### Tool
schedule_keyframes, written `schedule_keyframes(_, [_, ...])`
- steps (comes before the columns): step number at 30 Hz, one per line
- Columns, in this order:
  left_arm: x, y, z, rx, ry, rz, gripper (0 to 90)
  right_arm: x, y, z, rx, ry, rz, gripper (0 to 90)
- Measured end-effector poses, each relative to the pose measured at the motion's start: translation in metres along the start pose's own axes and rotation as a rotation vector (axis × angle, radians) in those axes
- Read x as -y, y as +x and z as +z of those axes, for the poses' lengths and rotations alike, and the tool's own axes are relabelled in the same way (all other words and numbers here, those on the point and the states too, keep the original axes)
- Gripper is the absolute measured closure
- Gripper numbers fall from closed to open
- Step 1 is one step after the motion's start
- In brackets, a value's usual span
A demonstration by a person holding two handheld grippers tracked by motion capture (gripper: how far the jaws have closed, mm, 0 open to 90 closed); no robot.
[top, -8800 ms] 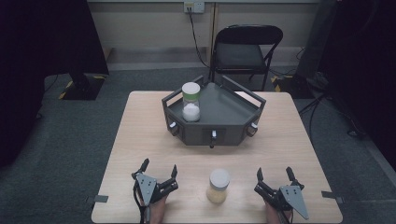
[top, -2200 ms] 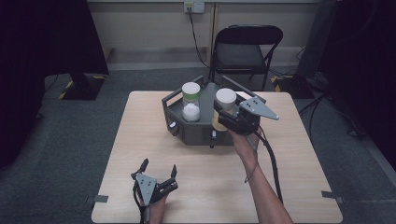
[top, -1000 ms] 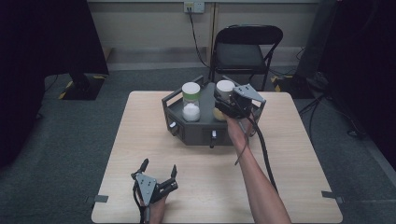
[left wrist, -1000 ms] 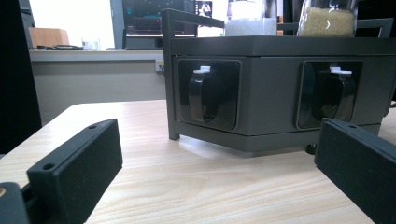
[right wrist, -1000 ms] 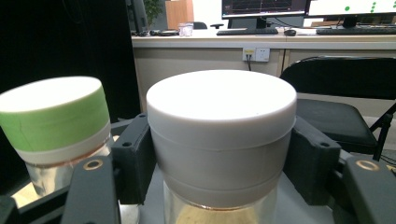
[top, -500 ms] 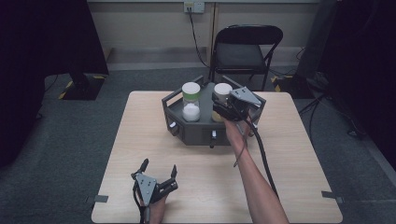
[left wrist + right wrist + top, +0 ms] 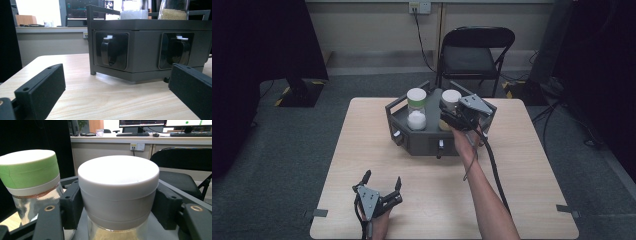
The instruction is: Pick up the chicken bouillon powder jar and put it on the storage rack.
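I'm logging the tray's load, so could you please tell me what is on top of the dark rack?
On the rack stand two jars: a green-banded one and a white-lidded one between the right claw's jaws. Their bases are hidden.

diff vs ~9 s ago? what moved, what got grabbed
The white-lidded jar went from the table's near edge, between the claws, up onto the dark tray, beside the green-banded jar. The right claw took it there, and its jaws sit either side of the lid in the right gripper view. Unchanged: the left claw open at the near edge, green-banded jar, tray, folding chair.
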State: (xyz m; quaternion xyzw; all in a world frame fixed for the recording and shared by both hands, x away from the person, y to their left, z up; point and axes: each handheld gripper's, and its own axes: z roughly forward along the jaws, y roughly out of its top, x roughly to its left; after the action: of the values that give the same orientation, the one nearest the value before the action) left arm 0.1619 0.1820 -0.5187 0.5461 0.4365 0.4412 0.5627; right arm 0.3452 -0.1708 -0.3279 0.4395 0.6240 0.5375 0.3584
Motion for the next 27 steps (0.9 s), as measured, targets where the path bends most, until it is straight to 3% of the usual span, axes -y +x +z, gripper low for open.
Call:
schedule_keyframes(20, [0.000, 0.000, 0.000, 0.001, 0.001, 0.000, 0.3, 0.003, -0.004, 0.000, -0.014, -0.011, -0.010, 32.5])
schedule_keyframes(27, [0.000, 0.000, 0.000, 0.001, 0.001, 0.000, 0.3, 0.012, -0.008, 0.003, -0.007, -0.043, 0.029, 0.0])
